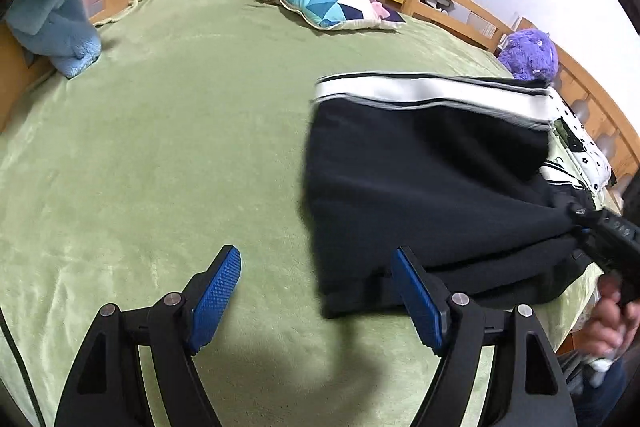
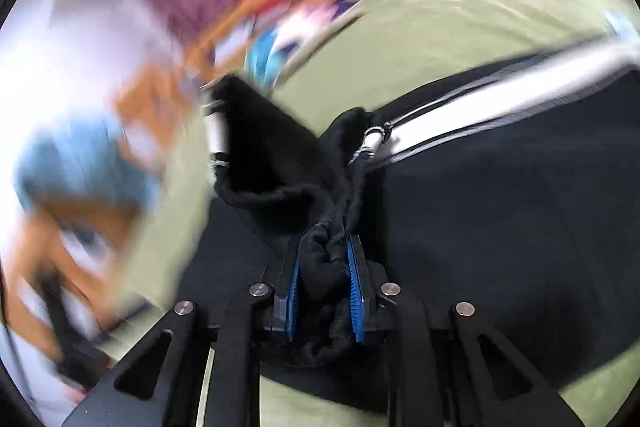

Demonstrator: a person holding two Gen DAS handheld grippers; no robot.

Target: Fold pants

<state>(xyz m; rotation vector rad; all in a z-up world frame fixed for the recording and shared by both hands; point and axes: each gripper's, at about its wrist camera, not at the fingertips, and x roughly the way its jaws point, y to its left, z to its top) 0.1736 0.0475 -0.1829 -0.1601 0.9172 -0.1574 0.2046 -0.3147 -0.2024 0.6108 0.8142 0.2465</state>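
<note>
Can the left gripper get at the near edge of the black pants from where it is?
Probably yes. The left gripper is open and empty, and the pants lie right by its right-hand finger on the green blanket, with nothing between.

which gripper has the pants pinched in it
The right gripper: its blue pads clamp bunched black pants. The left gripper stands wide open, empty.
</note>
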